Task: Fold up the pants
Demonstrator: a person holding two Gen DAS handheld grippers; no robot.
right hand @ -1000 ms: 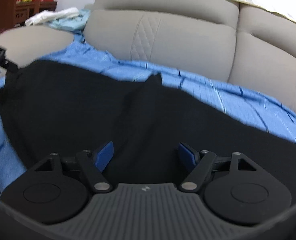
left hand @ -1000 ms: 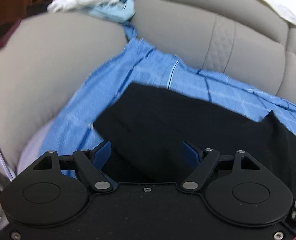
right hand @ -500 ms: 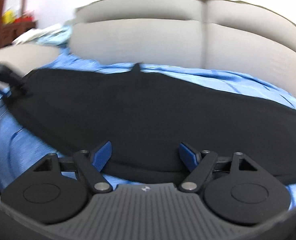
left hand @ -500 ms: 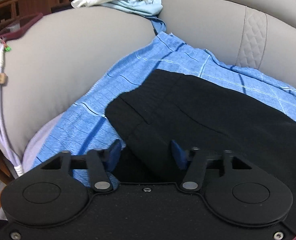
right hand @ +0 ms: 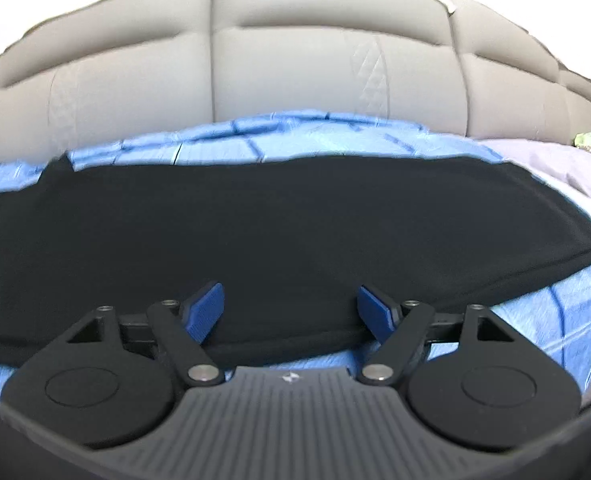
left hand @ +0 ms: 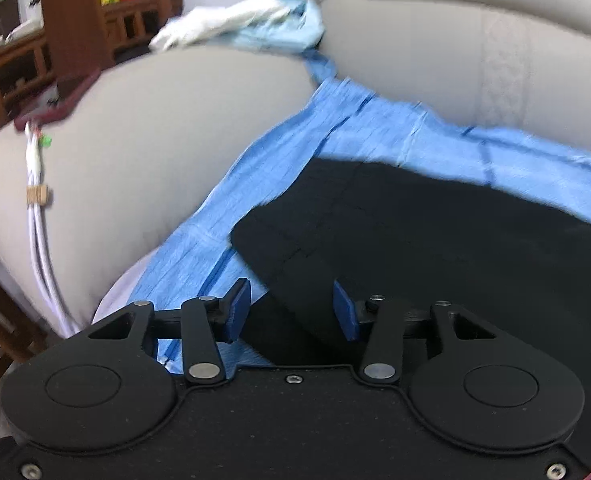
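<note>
Black pants (right hand: 279, 232) lie spread lengthwise on a blue sheet (right hand: 295, 140) over a grey sofa. In the left wrist view their left end (left hand: 395, 236) lies flat, with a corner reaching between my blue fingers. My left gripper (left hand: 293, 310) is open around that corner, not clamped. My right gripper (right hand: 291, 310) is open, just above the near edge of the pants at mid-length. The pants' right end (right hand: 555, 240) shows a hem.
The sofa armrest (left hand: 135, 152) rises at the left, with white cords (left hand: 39, 216) hanging over it. White and light-blue clothes (left hand: 247, 24) lie on top. The backrest (right hand: 295, 64) stands behind. Wooden furniture (left hand: 67, 12) is at far left.
The left gripper has narrowed a little and shifted toward the pants' left corner. The right gripper has swung right along the pants, now showing their right end.
</note>
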